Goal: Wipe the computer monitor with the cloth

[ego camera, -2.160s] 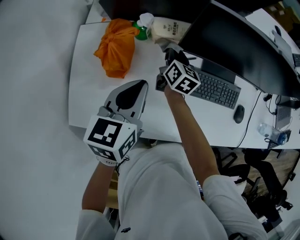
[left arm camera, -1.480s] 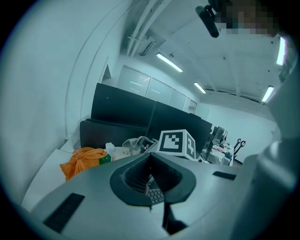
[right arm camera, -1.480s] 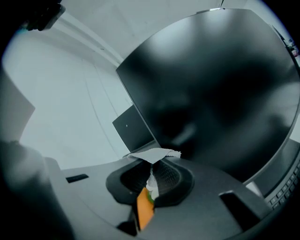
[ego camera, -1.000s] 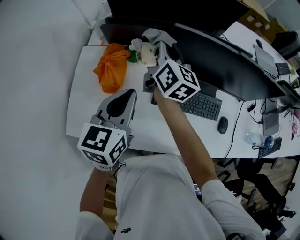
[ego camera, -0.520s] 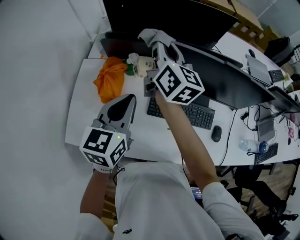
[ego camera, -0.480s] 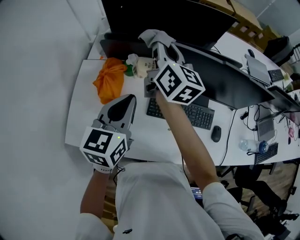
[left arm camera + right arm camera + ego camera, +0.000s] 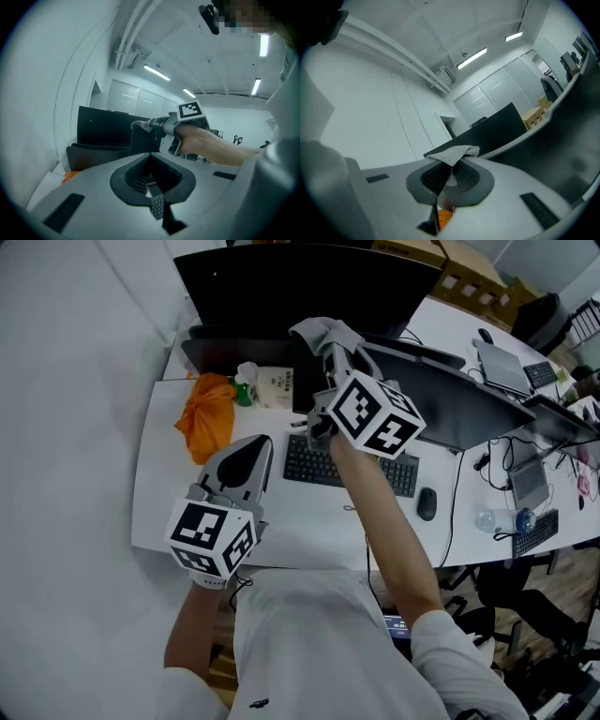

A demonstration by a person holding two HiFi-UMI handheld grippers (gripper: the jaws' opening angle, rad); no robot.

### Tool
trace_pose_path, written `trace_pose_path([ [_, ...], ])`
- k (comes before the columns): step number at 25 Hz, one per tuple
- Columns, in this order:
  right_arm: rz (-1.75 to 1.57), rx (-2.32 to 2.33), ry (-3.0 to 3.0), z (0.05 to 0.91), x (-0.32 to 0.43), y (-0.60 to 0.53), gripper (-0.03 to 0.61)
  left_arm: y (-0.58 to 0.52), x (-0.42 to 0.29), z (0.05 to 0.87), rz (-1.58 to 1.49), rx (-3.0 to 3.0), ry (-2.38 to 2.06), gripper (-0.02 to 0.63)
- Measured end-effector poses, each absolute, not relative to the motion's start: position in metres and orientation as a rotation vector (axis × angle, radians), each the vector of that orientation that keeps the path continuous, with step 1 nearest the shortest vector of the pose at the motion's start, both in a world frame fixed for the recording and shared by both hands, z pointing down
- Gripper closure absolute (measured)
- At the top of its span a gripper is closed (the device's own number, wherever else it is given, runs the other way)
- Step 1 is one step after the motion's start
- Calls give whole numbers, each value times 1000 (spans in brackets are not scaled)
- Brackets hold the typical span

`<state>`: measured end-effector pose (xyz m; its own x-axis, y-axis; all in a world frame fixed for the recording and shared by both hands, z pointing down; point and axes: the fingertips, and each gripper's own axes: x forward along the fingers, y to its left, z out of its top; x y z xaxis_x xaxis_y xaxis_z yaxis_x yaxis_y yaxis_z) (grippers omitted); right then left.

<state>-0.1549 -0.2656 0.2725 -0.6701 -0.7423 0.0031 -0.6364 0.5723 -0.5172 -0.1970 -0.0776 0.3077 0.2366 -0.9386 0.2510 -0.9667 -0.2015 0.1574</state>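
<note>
Two grippers are over a white desk [image 7: 159, 474]; the right gripper [image 7: 333, 341] is held high, its jaws pinched on a grey cloth [image 7: 319, 330]; a fold of the cloth sticks out past the tips. The cloth is at the upper left end of the curved dark monitor [image 7: 450, 404], close to its top edge; whether it touches the screen cannot be told. In the right gripper view the monitor's dark face sweeps along the right side, just beside the cloth. The left gripper [image 7: 255, 448] hovers low over the desk's near left part; its jaws are together with nothing between them, well apart from the monitor. A keyboard [image 7: 349, 463] lies under the right forearm; a mouse [image 7: 427, 504] sits to its right; an orange bag [image 7: 201, 414] and a small carton [image 7: 276, 386] stand at the desk's far left; a second monitor [image 7: 300, 282] stands behind.
</note>
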Motion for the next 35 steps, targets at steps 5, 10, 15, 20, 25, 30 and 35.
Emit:
trace_pose_path([
  [5,-735,-1237,2558,269,-120,-274,558,-84,-185,308,153,2265,-1747,595],
  [10,-758,-1311,2517,269,-85,-283,558,-90,-168,307,159,2302,-1707,594],
  [15,-752,-1394,2488,271,-48,-289,558,-98,-150,306,167,2340,-1667,595],
  [20,-724,-1465,2496,271,-16,-294,558,-103,-134,304,168,2369,-1634,595],
  [25,-722,-1535,2481,269,18,-299,558,-109,-118,304,166,2395,-1598,595],
  [30,-724,-1609,2451,275,61,-305,558,-113,-98,305,160,2425,-1558,595],
  [35,-687,-1676,2449,274,98,-313,558,-117,-83,303,154,2450,-1533,595],
])
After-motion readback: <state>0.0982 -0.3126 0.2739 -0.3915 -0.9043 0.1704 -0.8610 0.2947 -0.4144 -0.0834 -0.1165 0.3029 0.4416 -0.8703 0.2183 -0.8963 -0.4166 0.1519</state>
